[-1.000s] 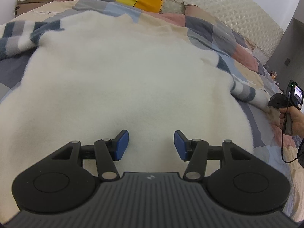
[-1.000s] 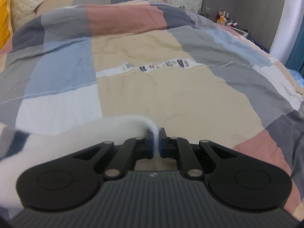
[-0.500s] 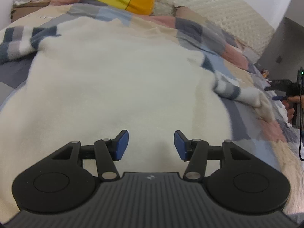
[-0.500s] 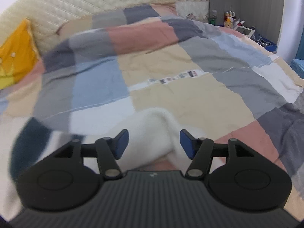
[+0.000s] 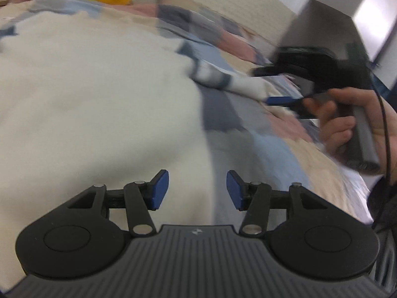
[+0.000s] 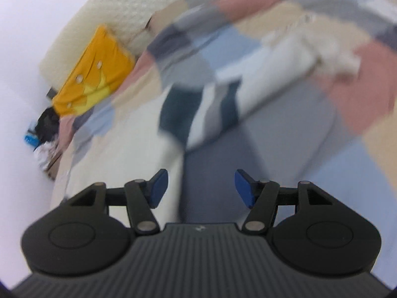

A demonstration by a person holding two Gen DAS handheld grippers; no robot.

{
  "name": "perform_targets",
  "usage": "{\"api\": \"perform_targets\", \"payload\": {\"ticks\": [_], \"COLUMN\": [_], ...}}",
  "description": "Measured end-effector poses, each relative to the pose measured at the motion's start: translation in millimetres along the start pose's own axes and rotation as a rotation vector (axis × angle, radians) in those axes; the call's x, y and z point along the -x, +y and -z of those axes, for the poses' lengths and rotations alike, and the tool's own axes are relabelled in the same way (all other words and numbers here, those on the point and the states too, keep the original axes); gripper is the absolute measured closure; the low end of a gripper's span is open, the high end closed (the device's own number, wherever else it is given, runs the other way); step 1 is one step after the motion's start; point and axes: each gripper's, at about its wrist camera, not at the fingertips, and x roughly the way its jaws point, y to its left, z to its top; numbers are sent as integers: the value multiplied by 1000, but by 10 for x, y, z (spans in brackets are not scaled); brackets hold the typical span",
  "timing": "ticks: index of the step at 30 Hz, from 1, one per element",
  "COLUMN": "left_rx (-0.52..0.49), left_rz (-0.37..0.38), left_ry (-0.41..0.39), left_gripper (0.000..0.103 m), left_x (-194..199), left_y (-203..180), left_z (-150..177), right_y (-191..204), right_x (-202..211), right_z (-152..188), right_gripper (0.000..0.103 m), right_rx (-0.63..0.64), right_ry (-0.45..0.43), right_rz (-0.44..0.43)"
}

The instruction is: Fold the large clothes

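A large cream fleece sweater (image 5: 94,94) lies spread on the bed; its body also shows in the right wrist view (image 6: 129,149). Its striped sleeve (image 5: 228,82), cream with grey and navy bands, lies loose on the quilt and shows in the right wrist view (image 6: 218,109) too. My left gripper (image 5: 197,190) is open and empty, low over the sweater's right edge. My right gripper (image 6: 201,187) is open and empty above the quilt beside the sleeve. It appears in the left wrist view (image 5: 322,79), held in a hand.
A patchwork quilt (image 6: 310,134) of grey, blue, pink and beige covers the bed. A yellow pillow (image 6: 91,72) leans on the quilted cream headboard (image 5: 223,2). Dark clutter (image 6: 44,126) sits at the far left by the wall. Both views are blurred.
My right gripper opened and let go of the sleeve cuff, then swung left towards the sweater. The sleeve dropped onto the quilt. My left gripper shifted right, staying open.
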Motion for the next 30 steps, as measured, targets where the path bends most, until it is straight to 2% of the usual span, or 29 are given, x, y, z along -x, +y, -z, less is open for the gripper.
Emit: {"api": "perform_targets", "payload": {"ticks": [3,7,13,18,20,21,22,23,25,30], "left_rx": [-58,-140,-266,-386,-412,-412,-390,-355,-273,64], "left_rz": [15,-4,-132,-190,-228,-248,-243,-235,-202,-101], "left_ry": [19,47,59,60,57,52,51,52,42,-20], "left_gripper": [53,53,54,54,69,82,90,93,95,96], "left_x": [-37,-174,-400,-537,-579,-586,-575,-552,-459,-74], "left_y": [-131,-277,-403,-542,-563,-551,-516,-466,-323,273], "left_z": [130,297,425,534,572,567,548,510,373,-16], "right_y": [141,150,52,2,-32,-46,-53,-57,-64,-52], "right_x": [66,145,134,22,-23,-45,-55,-66,-87,-109], "right_z": [316,609,847,814,824,821,821,822,814,824], "right_gripper": [41,41,41,40,40,40,40,40,40,39], "right_rx": [35,31,32,2,-15,-23,-26,-24,-25,-31], "right_ry": [7,14,39,40,54,60,64,67,76,89], "right_rz": [2,-25,-35,-41,-49,-53,-55,-57,-58,-89]}}
